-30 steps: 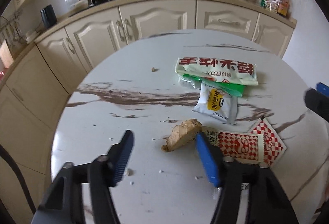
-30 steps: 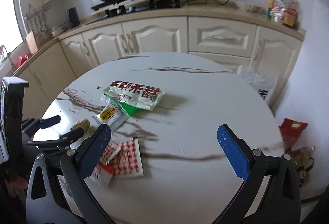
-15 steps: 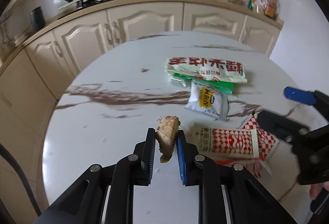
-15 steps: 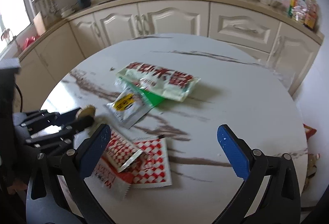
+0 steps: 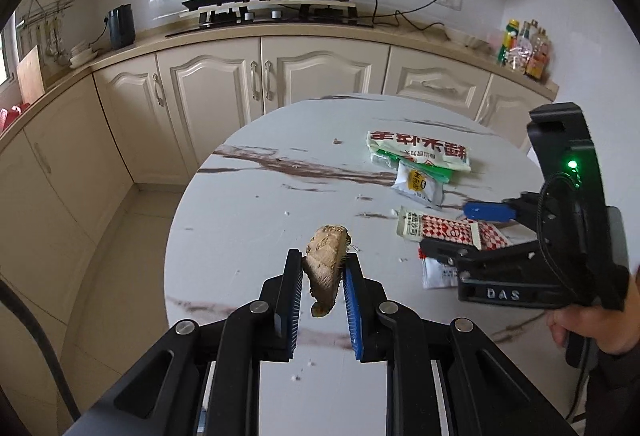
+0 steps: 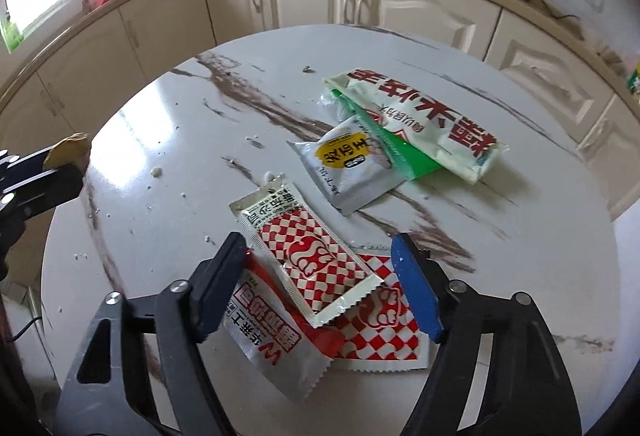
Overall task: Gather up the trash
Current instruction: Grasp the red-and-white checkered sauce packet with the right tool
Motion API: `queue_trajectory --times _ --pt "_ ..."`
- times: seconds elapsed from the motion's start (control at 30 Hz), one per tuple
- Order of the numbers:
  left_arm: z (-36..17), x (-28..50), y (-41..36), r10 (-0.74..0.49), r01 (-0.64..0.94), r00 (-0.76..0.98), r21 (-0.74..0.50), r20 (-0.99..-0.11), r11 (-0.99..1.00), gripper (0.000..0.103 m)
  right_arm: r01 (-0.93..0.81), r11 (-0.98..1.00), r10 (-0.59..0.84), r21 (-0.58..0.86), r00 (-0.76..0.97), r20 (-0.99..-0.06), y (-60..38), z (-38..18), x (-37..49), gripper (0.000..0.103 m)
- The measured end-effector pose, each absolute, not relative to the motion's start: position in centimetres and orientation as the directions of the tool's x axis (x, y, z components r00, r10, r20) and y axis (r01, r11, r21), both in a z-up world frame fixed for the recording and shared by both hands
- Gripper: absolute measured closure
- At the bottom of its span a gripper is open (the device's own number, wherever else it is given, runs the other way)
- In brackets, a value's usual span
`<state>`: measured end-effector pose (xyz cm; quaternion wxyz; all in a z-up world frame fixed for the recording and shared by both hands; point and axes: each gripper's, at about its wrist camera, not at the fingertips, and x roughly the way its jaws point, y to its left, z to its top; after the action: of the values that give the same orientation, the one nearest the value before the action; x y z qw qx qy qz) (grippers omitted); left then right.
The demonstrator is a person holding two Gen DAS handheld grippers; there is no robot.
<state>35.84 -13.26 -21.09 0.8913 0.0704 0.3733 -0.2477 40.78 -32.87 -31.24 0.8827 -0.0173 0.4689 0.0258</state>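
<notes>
Above the near edge of the round marble table (image 5: 240, 220), left gripper (image 5: 322, 278) is clamped on a tan food scrap (image 5: 325, 260), lifted clear of the tabletop. Right of it, right gripper (image 6: 320, 256) hangs low over a pile of red-checkered sauce packets (image 6: 304, 248), jaws half spread and closing, packets between them, pads not pressing yet. Farther across the table lie a silver sachet (image 6: 352, 168) and a green-and-white wrapper (image 6: 424, 120), overlapping. Crumbs (image 6: 157, 172) scattered around. Beyond the table, cream cabinets (image 5: 224, 92).
</notes>
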Motion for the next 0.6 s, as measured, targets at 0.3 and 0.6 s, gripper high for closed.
queue_trajectory --times 0.3,0.6 --pt "-18.9 34.1 -9.4 -0.420 0.499 0.595 -0.094 -0.686 0.861 0.087 -0.102 0.995 0.047 -0.011 0.545 -0.837 -32.1 -30.9 40.7 0.079" --pt "-17.7 32.5 -6.1 -0.434 0.491 0.603 -0.117 -0.670 0.863 0.087 -0.075 0.996 0.010 -0.041 0.574 -0.819 -30.9 -29.8 39.5 0.095"
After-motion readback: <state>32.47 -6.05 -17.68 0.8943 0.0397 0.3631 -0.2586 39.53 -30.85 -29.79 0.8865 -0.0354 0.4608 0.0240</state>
